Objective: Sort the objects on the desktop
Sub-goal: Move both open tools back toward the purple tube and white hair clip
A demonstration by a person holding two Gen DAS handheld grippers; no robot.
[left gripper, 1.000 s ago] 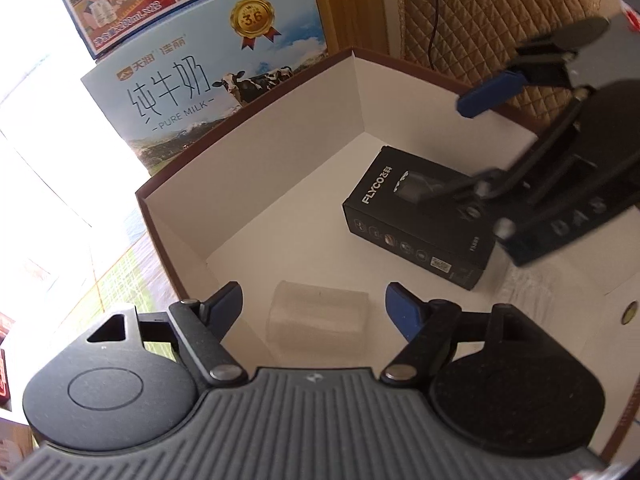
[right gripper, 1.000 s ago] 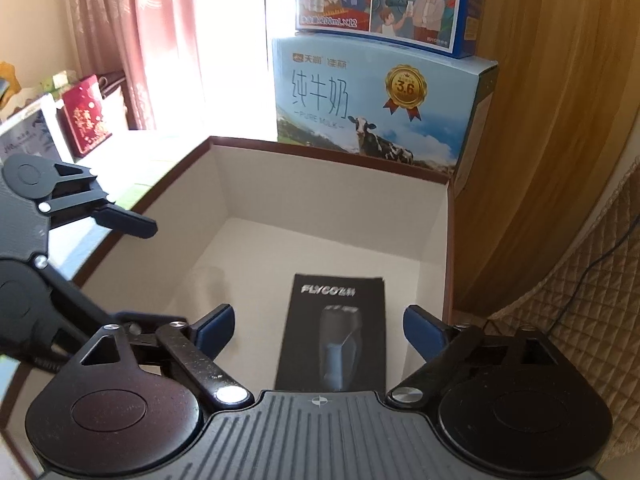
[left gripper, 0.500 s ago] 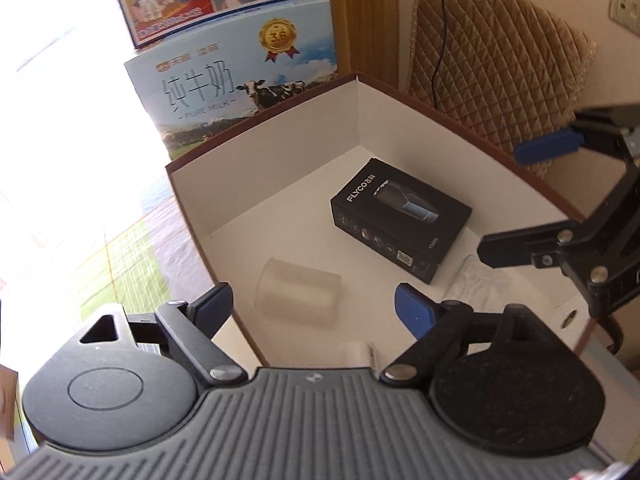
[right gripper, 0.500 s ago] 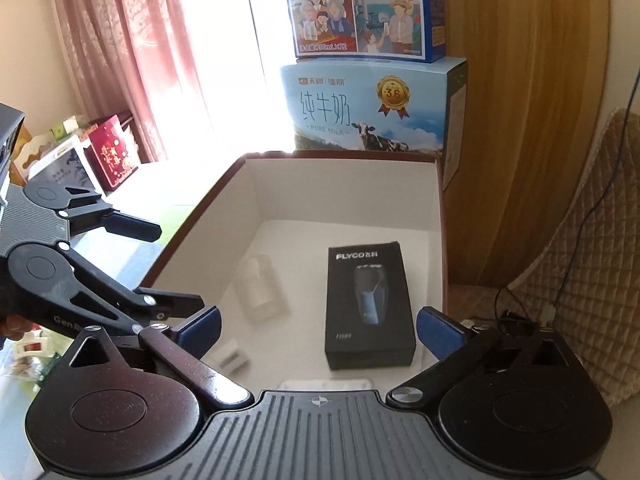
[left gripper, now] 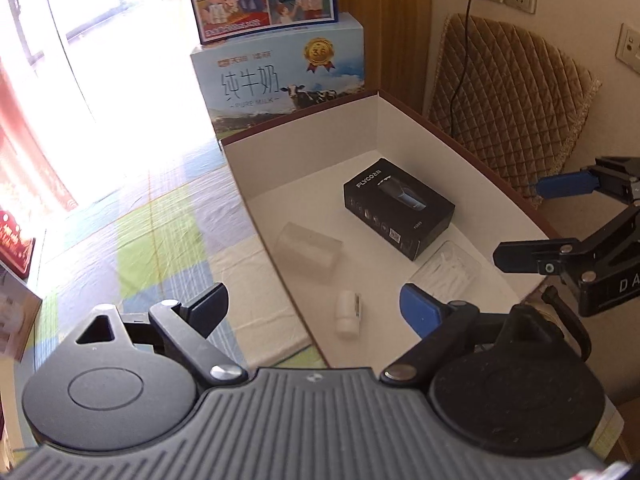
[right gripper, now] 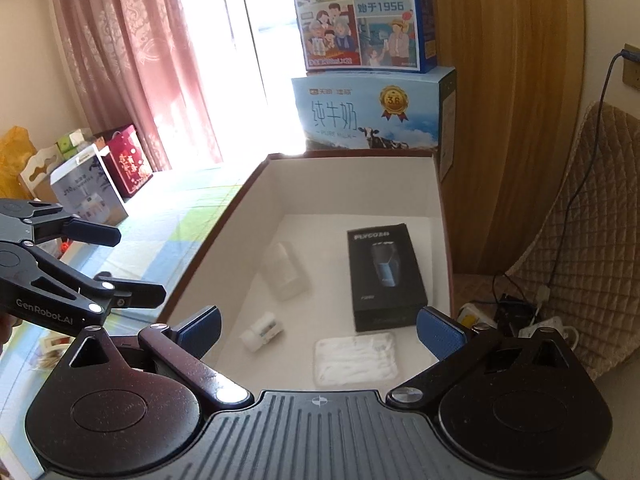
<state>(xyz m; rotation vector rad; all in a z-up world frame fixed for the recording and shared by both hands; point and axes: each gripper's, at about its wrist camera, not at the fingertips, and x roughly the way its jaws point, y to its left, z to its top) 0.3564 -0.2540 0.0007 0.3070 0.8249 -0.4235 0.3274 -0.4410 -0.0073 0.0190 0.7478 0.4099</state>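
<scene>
A large open box (left gripper: 460, 142) with white inner walls and a brown rim (right gripper: 352, 155) holds a black shaver box (left gripper: 400, 208) (right gripper: 384, 276), a clear plastic case (left gripper: 308, 252) (right gripper: 286, 270), a small white item (left gripper: 349, 314) (right gripper: 262, 332) and a flat clear pack of white sticks (left gripper: 448, 270) (right gripper: 356, 358). My left gripper (left gripper: 314, 308) (right gripper: 120, 266) hovers over the box's near left wall, its jaws opening with nothing between them. My right gripper (right gripper: 320, 332) (left gripper: 540, 220) hangs wide open and empty above the near right end.
Two stacked milk cartons (right gripper: 372, 116) stand behind the box. A quilted brown cushion (left gripper: 508, 104) with a cable and a power strip (right gripper: 520, 320) lies to the right. Gift boxes (right gripper: 100, 184) sit on the checked cloth (left gripper: 152, 240) to the left.
Both grippers have drawn back and upward from inside the box, so the whole box and its contents now show. Both jaws stand wider than before.
</scene>
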